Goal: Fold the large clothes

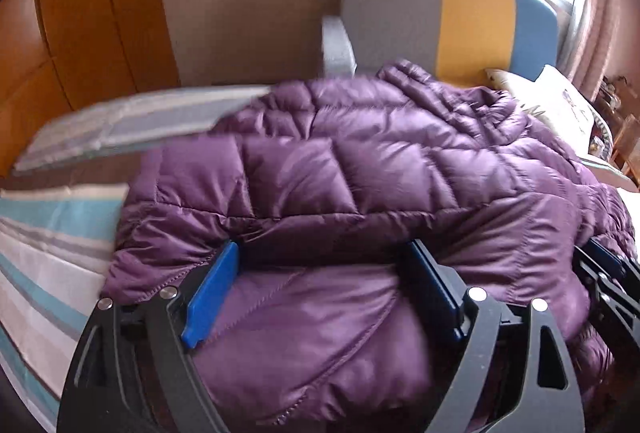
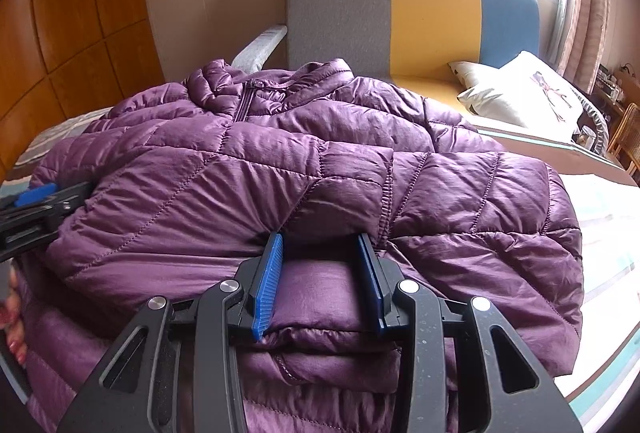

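While the left wrist view looks down over a striped bedsheet [image 1: 48, 233], a purple quilted jacket [image 1: 360, 161] fills most of it, lying on the bed with its long axis running away from the camera toward a grey, yellow and blue headboard [image 1: 472, 13]. The left gripper [image 1: 324, 273] has its blue pads [image 1: 212, 297] spread wide on either side of a thick fold at the jacket's near edge; padding bulges between them, but the pads do not appear to squeeze it. At the right edge of that view the right gripper [image 1: 604, 265] sits against the same near edge.

From the right wrist view, the jacket [image 2: 280, 161] points its collar and zipper top away toward the headboard [image 2: 432, 5], hem end nearest. The right gripper [image 2: 320, 265] has its pads [image 2: 269, 285] closed part-way on a stacked fold of the hem, fabric pinched between them. Pillows [image 2: 520, 93] lie beyond on the right.
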Action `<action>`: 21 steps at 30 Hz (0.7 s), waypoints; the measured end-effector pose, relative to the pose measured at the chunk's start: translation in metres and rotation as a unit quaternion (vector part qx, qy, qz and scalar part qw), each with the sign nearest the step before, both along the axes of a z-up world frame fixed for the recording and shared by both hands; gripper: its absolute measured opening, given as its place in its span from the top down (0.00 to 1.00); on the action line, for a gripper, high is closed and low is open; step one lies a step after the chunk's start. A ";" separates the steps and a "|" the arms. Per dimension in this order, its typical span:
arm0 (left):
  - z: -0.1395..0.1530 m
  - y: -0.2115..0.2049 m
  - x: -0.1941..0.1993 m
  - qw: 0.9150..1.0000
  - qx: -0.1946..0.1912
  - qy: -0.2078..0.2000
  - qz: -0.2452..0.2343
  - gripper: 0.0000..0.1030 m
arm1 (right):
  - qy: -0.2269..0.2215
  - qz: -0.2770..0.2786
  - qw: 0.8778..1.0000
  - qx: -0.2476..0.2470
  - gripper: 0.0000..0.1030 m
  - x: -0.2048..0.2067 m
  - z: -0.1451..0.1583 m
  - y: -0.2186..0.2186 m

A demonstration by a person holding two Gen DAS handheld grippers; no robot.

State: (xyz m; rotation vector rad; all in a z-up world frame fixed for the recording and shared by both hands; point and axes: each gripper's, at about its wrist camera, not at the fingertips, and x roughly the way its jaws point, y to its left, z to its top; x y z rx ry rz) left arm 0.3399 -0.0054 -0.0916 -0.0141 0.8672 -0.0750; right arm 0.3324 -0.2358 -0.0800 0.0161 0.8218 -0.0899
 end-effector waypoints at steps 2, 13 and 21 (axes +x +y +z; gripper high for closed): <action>-0.004 0.001 0.005 1.000 0.003 -0.006 0.000 0.15 | 0.000 0.000 1.000 -0.003 0.64 0.000 -0.001 0.001; 0.010 0.014 -0.023 1.000 -0.013 -0.012 0.007 0.13 | -0.001 0.000 1.000 0.000 0.64 0.001 -0.001 -0.001; -0.002 0.031 -0.033 1.000 -0.014 -0.004 0.019 0.05 | 0.001 0.000 1.000 -0.001 0.63 0.002 -0.002 0.000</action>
